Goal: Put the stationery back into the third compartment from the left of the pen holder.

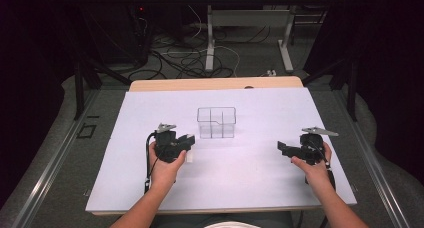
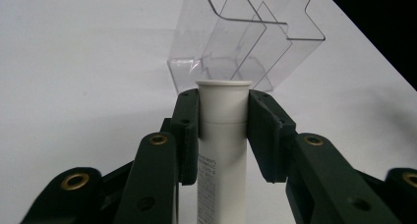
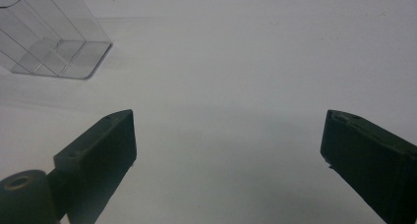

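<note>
In the left gripper view the left gripper [image 2: 223,130] has its fingers [image 2: 188,130] clamped on a white tube [image 2: 222,135], one pad pressed to each side just below the tube's wider top end, which stands between the pads and points toward a clear plastic box [image 2: 246,42]. Small print runs down the lower part of the tube, too fine to read. In the high view that gripper [image 1: 189,140] is held low over the white worktop [image 1: 250,183], just left of the box [image 1: 216,122] and near its front corner; a pale piece shows under the fingers there, probably the tube's other end, though it is too small to be sure. The right gripper [image 3: 228,150] has its fingers [image 3: 105,145] spread wide apart with nothing but bare worktop between them; in the high view it [image 1: 284,149] sits well apart from the box, off to the right, pointing toward it. The box stands upright near the middle of the worktop, split by clear walls into several compartments, and every compartment that can be seen through its sides holds nothing.
</note>
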Action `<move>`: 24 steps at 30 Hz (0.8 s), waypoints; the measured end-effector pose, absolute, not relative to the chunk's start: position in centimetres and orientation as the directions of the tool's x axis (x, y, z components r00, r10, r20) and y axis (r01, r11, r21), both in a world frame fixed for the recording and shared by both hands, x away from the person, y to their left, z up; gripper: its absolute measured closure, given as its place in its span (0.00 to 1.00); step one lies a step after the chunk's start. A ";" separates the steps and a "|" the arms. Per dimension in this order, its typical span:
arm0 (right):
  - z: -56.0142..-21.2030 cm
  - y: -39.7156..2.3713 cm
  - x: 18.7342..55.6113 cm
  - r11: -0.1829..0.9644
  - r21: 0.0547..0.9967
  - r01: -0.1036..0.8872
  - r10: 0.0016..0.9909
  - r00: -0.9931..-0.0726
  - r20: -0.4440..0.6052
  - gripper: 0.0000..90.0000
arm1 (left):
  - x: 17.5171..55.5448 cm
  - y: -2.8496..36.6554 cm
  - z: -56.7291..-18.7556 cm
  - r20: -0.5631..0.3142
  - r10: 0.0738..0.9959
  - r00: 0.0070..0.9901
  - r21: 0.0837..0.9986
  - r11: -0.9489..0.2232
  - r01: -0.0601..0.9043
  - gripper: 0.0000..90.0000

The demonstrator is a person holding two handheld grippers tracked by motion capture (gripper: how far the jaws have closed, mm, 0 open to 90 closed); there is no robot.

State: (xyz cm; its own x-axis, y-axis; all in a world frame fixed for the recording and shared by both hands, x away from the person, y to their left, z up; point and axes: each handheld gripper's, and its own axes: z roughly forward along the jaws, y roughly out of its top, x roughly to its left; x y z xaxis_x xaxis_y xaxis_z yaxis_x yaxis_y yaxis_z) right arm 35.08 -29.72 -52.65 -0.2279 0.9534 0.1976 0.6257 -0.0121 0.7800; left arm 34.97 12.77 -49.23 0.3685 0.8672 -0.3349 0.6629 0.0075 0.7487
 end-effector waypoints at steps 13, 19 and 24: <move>-52.8 -29.8 35.2 -0.025 0.777 0.629 0.954 -0.217 0.207 0.07 | 34.9 14.0 -48.2 -0.283 0.877 0.388 0.805 -0.002 0.593 0.74; -52.9 -29.8 35.2 -0.027 0.773 0.634 0.954 -0.214 0.209 0.07 | 34.8 14.0 -47.9 -0.271 0.867 0.418 0.812 -0.026 0.582 0.74; -52.8 -29.8 35.1 -0.027 0.773 0.634 0.952 -0.220 0.214 0.07 | 34.7 13.8 -47.9 -0.267 0.864 0.426 0.817 -0.031 0.575 0.74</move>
